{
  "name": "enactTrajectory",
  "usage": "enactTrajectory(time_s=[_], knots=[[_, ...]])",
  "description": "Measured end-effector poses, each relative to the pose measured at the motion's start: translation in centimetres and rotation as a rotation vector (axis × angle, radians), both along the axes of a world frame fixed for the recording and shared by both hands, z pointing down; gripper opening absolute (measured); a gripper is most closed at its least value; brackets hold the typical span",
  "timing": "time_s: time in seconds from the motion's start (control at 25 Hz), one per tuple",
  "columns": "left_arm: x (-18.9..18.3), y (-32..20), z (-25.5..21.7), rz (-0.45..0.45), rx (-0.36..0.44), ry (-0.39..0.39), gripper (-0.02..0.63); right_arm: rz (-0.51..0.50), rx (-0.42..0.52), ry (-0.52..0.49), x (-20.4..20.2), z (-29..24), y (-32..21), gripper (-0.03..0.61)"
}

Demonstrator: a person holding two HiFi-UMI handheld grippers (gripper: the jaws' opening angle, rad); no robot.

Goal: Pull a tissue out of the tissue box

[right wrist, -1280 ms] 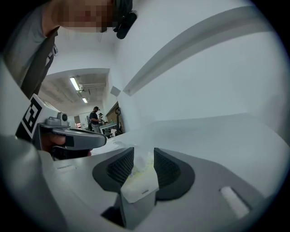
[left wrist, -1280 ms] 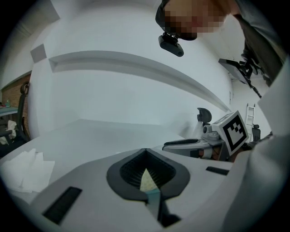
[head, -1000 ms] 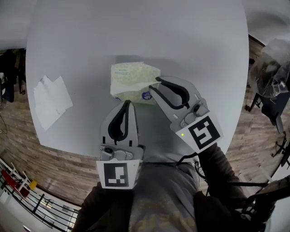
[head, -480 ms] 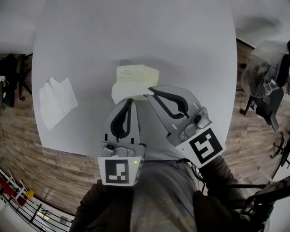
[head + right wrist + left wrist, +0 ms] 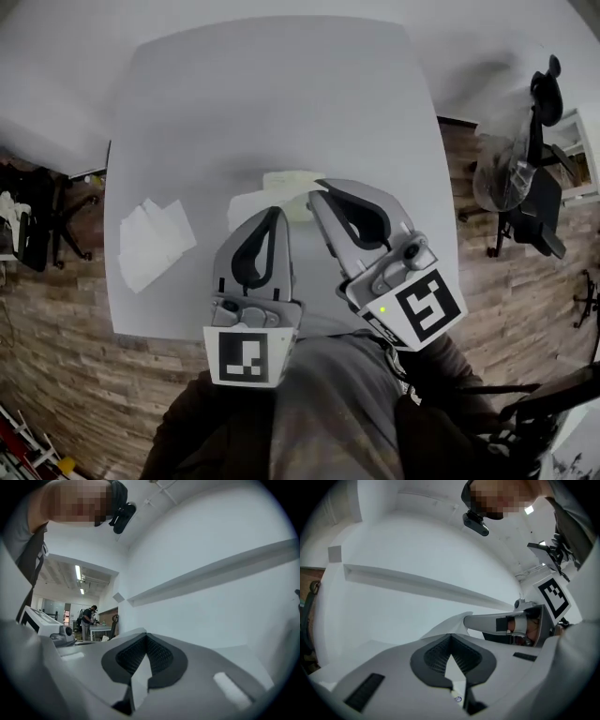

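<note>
Left gripper (image 5: 275,212) and right gripper (image 5: 317,190) both show jaws clenched tip to tip, tissue box (image 5: 281,180) at their twelve o'clock.

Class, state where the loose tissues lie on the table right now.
In the head view the loose tissues lie on the table, near its left edge, apart from the tissue box and left of the left gripper.

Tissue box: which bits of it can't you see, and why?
Head view: the near side of the tissue box hides behind the left tongs and right tongs.
Left gripper view: only its blue mark peeks between the tongs.
Right gripper view: none of it shows.
</note>
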State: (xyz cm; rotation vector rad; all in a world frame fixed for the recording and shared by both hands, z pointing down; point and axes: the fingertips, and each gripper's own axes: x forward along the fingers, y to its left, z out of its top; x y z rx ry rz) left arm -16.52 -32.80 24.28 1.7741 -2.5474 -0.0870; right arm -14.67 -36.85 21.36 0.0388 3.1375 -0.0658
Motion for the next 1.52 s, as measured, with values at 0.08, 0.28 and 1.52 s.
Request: enactTrajectory(time_s=[0.08, 0.28, 1.52], knots=[[0.5, 1.0, -2.1, 0.013, 0.023, -0.048, -0.003, 0.023, -0.01, -0.021, 0.6, -1.7, 1.1, 0.003], [1.0, 2.8, -4.2, 0.049, 0.054, -0.115, -0.003, 0.079, 0.021, -0.063, 1.2, -3.6, 3.1, 0.003], [1.1, 4.7, -5.9, 0.045, 0.135, -0.108, -0.003, 0.124, 0.071, -0.066, 2.5, -3.6, 6.0, 0.002]])
